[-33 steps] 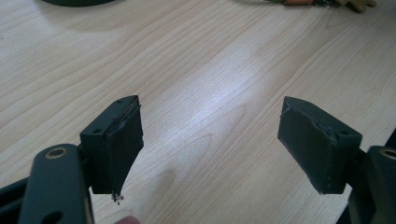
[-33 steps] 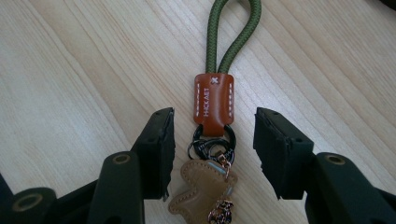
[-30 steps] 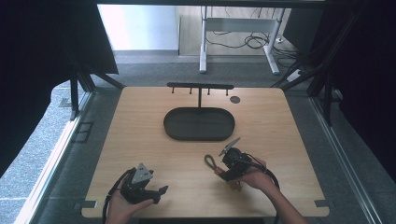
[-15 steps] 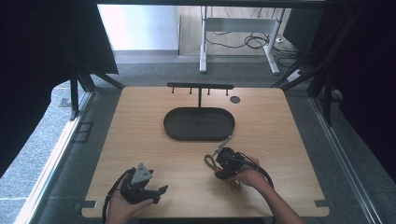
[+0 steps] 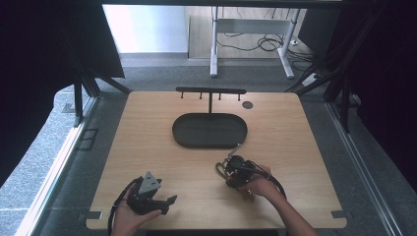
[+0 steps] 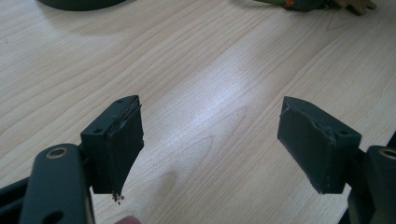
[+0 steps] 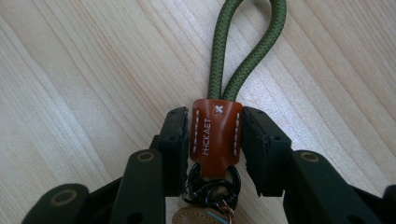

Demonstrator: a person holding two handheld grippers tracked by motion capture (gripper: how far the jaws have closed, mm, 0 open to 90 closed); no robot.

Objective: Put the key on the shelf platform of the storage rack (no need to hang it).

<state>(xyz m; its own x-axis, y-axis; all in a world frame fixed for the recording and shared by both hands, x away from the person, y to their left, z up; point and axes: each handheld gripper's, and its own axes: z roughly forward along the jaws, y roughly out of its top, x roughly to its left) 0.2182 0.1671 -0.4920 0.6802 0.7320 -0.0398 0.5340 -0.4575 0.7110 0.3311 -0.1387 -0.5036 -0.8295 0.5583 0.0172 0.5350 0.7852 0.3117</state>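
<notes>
The pale wood-grain bench [image 5: 147, 142] carries a dark oval tray [image 5: 209, 130] far of centre, a thin black hook rack [image 5: 210, 91] behind it. Near left, the left claw [image 6: 210, 140] gapes, released, over bare wood. Near right, the right claw [image 7: 212, 140] has just been closing and clenches a keychain [image 7: 215, 135]: stitched brown leather tab, braided olive cord loop (ring partly hidden).

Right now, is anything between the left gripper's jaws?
No. In the left gripper view the left gripper has its jaws wide apart, with bare wooden table between them.
</notes>
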